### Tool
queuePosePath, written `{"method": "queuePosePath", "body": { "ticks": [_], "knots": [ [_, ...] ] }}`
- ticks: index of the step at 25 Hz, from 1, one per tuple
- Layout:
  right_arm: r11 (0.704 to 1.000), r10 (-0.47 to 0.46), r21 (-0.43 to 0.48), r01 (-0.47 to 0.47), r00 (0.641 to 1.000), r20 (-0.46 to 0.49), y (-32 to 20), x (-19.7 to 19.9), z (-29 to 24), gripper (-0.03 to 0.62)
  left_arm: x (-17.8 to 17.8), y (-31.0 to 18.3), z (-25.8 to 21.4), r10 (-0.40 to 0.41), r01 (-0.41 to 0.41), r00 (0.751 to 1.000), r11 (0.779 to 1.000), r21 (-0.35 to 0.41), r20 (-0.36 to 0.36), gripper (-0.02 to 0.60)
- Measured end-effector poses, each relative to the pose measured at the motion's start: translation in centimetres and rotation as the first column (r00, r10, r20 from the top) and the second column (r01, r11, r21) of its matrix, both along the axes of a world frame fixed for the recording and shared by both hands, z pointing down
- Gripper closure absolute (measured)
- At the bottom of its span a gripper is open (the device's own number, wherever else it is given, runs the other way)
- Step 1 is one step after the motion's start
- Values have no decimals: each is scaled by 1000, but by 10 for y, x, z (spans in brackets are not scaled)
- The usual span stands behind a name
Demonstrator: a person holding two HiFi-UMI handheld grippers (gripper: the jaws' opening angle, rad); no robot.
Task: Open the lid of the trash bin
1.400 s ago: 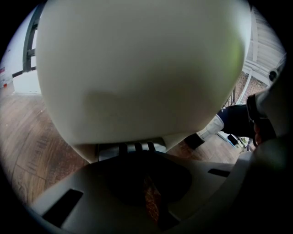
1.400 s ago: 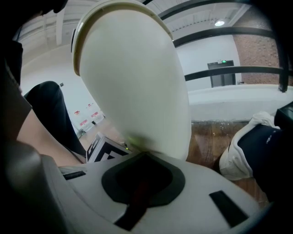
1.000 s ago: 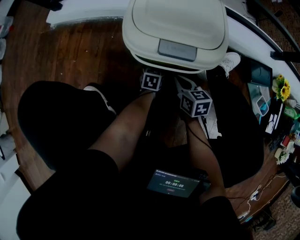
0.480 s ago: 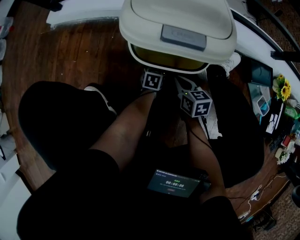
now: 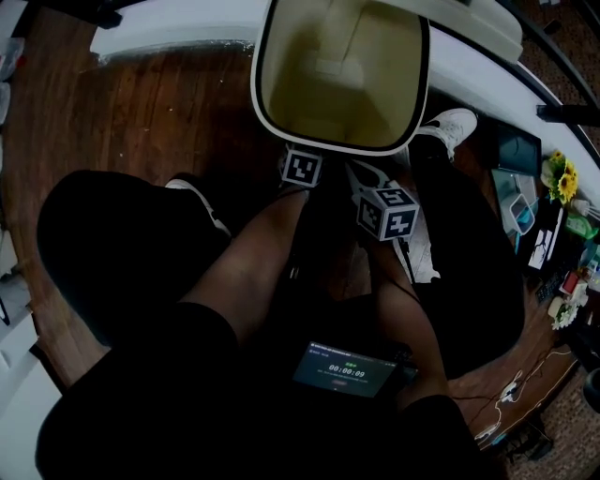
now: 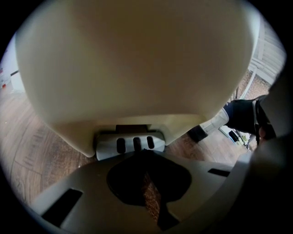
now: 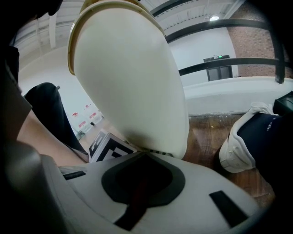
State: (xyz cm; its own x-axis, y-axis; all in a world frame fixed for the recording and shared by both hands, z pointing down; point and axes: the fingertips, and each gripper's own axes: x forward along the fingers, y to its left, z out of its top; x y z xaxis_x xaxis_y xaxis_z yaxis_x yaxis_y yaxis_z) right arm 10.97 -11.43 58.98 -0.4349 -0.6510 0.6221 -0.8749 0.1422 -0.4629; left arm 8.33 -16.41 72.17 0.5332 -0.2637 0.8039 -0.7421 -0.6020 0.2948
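Note:
The cream trash bin (image 5: 258, 94) stands on the wood floor with its lid (image 5: 478, 23) swung back, and the yellowish inside (image 5: 337, 84) shows. In the left gripper view the bin's body (image 6: 137, 64) fills the top. My left gripper (image 6: 137, 153) is shut, its tips against the grey slotted pedal (image 6: 130, 144) at the bin's foot. My right gripper (image 7: 146, 154) is shut too, with its tips low at the bin's wall (image 7: 132, 77). From the head, both marker cubes (image 5: 302, 169) (image 5: 386, 214) sit just before the bin's front rim, which hides the jaws.
A white shoe (image 5: 453, 124) (image 7: 242, 141) rests on the floor right of the bin. A lit screen (image 5: 345, 367) lies at my lap. Small items and yellow flowers (image 5: 562, 178) crowd the far right. A white ledge (image 5: 169, 33) runs behind the bin.
The lid went from closed, to part raised, to fully swung back, baring the inside. Both grippers stayed at the bin's foot, hardly shifting.

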Motion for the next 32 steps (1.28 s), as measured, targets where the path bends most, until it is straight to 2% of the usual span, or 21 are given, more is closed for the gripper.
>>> {"method": "queuePosePath", "body": {
  "ticks": [6, 11, 16, 32],
  "knots": [
    [1000, -1, 1, 1, 1000, 16, -2, -2, -1, 579, 1, -1, 4, 0, 0, 1000, 1000, -7, 15, 565],
    [1000, -2, 8, 2, 1000, -10, -2, 1, 2, 579, 2, -1, 6, -1, 1, 1000, 1000, -10, 11, 563],
    [1000, 0, 4, 0, 1000, 15, -1, -1, 1, 579, 2, 0, 6, -5, 5, 1000, 1000, -10, 14, 565],
    [1000, -19, 8, 19, 1000, -21, 3, 3, 5, 579, 3, 4, 7, -11, 11, 1000, 1000, -24, 16, 565]
  ]
}}
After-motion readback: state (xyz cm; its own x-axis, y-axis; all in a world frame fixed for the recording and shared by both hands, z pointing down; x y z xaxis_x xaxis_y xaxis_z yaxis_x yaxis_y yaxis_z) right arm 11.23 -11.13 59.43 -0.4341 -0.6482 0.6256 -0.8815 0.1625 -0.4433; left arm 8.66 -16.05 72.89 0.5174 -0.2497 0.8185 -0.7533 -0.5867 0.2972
